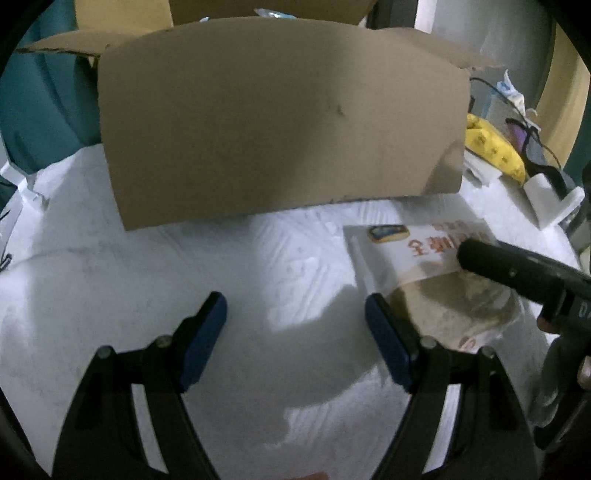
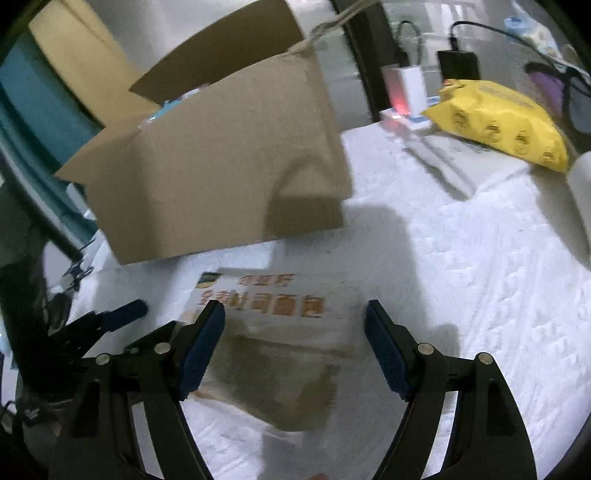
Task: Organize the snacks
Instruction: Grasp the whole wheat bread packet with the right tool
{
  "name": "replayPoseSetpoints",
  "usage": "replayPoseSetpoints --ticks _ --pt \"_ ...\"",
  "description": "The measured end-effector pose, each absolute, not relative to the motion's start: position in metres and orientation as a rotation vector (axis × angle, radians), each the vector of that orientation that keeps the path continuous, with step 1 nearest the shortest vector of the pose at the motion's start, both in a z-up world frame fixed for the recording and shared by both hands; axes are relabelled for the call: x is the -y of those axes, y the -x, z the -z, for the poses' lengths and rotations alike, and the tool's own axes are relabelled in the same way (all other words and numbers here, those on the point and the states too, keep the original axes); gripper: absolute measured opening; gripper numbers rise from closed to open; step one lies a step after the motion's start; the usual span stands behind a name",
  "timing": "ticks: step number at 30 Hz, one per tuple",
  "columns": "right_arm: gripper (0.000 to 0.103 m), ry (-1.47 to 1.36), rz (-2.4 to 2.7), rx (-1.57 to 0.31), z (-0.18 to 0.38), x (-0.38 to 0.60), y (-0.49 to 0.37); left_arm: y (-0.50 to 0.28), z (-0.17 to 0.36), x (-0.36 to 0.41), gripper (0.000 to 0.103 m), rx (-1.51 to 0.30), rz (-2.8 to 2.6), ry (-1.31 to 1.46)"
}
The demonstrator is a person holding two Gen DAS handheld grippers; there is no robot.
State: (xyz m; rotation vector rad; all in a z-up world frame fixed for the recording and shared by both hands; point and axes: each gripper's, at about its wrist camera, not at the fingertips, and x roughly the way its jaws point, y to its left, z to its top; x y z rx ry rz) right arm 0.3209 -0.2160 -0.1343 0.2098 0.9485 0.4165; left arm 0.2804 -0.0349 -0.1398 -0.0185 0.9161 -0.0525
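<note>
At far left of the left wrist view a teal surface (image 1: 40, 99) rises behind the white textured desk (image 1: 110, 280). An open cardboard box (image 1: 280, 133) stands on the desk at centre, its flaps raised; only a glimpse of a pale blue-and-clear wrapper (image 1: 267, 13) shows above its rim, and the rest of its contents are hidden by the near wall. The left gripper (image 1: 295, 319) hangs over bare desk in front of the box, its blue-padded fingers (image 1: 205, 336) spread wide with nothing between them. To its right lies a clear bag of sliced toast bread (image 1: 436, 266) with orange lettering, flat on the desk just beside the box's near right corner. The right gripper's black finger reaches over this bag in that view. In the right wrist view the right gripper (image 2: 295, 345) sits directly above the bread bag (image 2: 280, 332), fingers (image 2: 384, 347) spread to either side of it and not pressing on it; whether they touch the wrapper cannot be told. Further right, toward the back of the desk, a yellow snack pack (image 2: 506, 122) lies on white boxes. Beside it stand a white device showing a red glow (image 2: 404, 90) and a black charger block (image 2: 458, 64) with its cable.
</note>
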Motion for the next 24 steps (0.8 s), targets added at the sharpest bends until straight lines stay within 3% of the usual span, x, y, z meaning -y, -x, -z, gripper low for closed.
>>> replayPoseSetpoints --ticks 8,10,16,24 --pt "0.078 -0.146 -0.433 -0.962 0.135 0.199 -0.32 -0.277 0.143 0.043 0.079 -0.924 0.05 -0.018" --pt "0.062 -0.098 -0.405 -0.94 0.133 0.194 -0.317 -0.278 0.143 0.043 0.078 -0.925 0.05 -0.017" --pt "0.035 -0.024 -0.321 -0.873 0.124 0.189 -0.305 -0.274 0.137 0.032 0.077 -0.903 0.059 0.042" --pt "0.023 0.064 -0.336 -0.789 0.09 0.178 -0.283 -0.253 0.108 0.018 0.077 -0.829 0.07 0.04"
